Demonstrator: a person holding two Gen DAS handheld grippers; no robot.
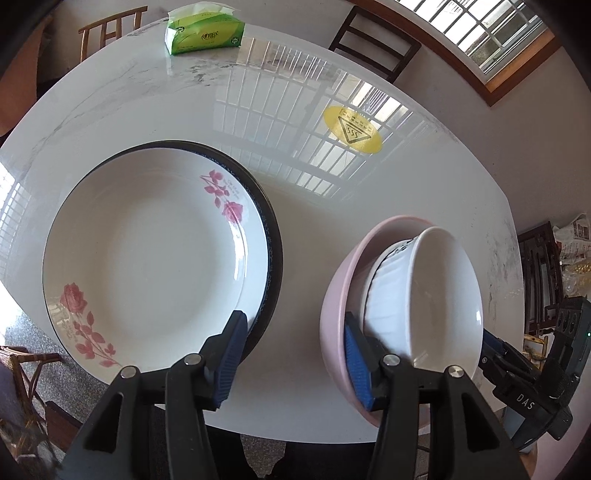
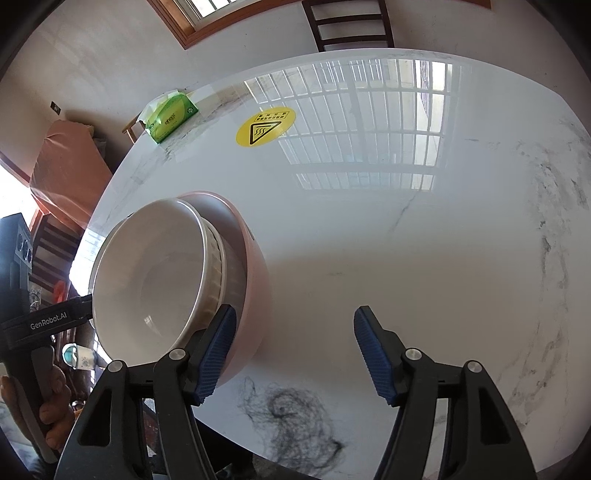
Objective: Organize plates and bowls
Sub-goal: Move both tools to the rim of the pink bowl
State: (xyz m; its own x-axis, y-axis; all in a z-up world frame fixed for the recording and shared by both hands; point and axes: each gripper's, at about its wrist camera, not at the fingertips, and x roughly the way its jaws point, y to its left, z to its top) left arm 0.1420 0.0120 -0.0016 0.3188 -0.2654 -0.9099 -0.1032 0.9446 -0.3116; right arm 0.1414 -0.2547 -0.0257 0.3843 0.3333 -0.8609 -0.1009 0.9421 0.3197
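A white plate with pink roses (image 1: 147, 254) lies stacked on a dark-rimmed plate (image 1: 271, 236) at the left of the white marble table (image 1: 295, 177). To its right a white bowl (image 1: 439, 295) sits nested in a ribbed white bowl (image 1: 384, 291), inside a pink bowl (image 1: 336, 306). The same stack shows in the right wrist view, with the white bowl (image 2: 147, 273) and pink bowl (image 2: 255, 280). My left gripper (image 1: 291, 362) is open, between the plates and the bowls. My right gripper (image 2: 291, 358) is open, just right of the pink bowl.
A green tissue pack (image 1: 205, 33) lies at the table's far edge, and a yellow hot-surface sticker (image 1: 352, 129) is on the tabletop. Chairs (image 1: 373, 40) stand around the table. The near table edge is just under both grippers.
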